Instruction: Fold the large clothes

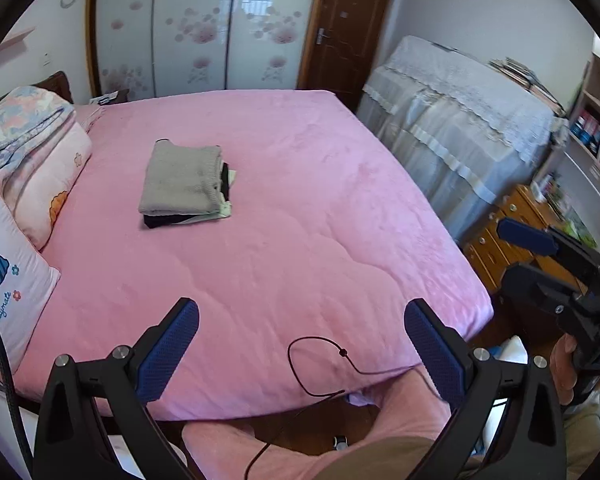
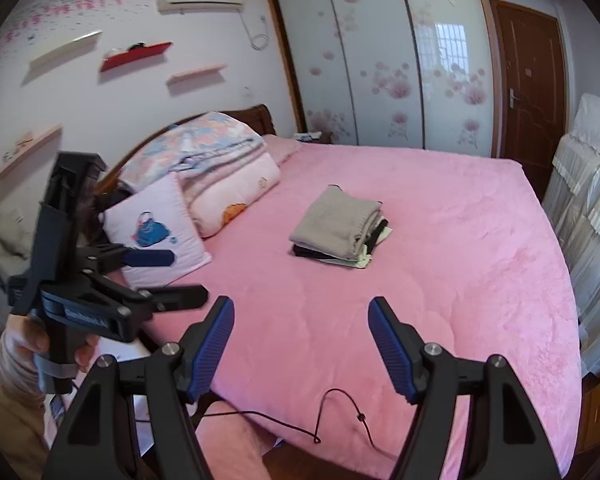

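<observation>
A stack of folded clothes (image 1: 184, 182) lay near the middle of a bed covered by a pink blanket (image 1: 300, 240), a grey knitted garment (image 2: 338, 218) on top and darker and pale pieces showing at its edges. Both hand-held tools were raised over the foot of the bed, well apart from the stack. The left gripper (image 1: 300, 344) stood with its blue-padded jaws spread wide and nothing between them, only the blanket and a thin dark cord (image 1: 324, 364) lying at the bed's edge below. The right gripper (image 2: 302, 344) likewise had its jaws parted wide and empty. Each tool appeared at the margin of the other's view, held by a hand (image 2: 24, 344) in a pink sleeve. Folded quilts (image 2: 220, 160) and a pillow printed with a blue cartoon figure (image 2: 156, 232) were piled at the headboard. A wardrobe with flowered sliding doors (image 2: 380, 60) and a brown door (image 1: 348, 28) stood beyond the bed.
</observation>
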